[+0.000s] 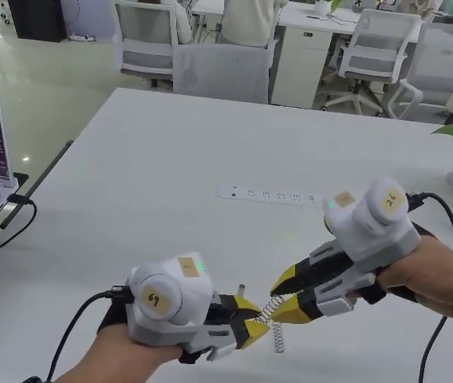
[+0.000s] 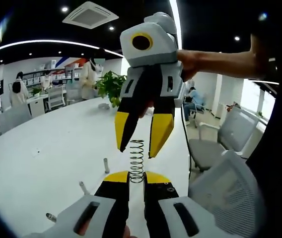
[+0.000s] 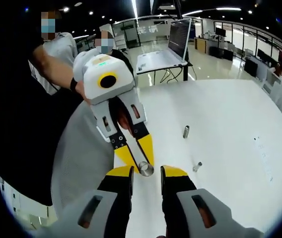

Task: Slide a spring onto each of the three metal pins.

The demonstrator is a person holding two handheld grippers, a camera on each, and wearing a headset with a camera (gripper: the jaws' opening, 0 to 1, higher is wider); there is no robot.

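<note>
Head view: my left claw [image 1: 254, 321] pinches one end of a wire spring [image 1: 268, 309] above the white bench [image 1: 155, 175]. My right claw [image 1: 274, 302] gapes round the other end. A power strip [image 1: 268, 194] lies beyond.

Left gripper view: three pins [image 2: 84, 187] (short metal stubs) stand nearby.

Right gripper view: the spring shows end-on, a mere ring.

Head view: from above, facing forward and down on the spring [image 1: 268, 309], fairly near. Left gripper view: from one end of the spring, very close, facing the right gripper [image 2: 137, 151]. Right gripper view: from the other end, very close, facing back at the left gripper [image 3: 141, 166]. Shared by all three: the spring.
</note>
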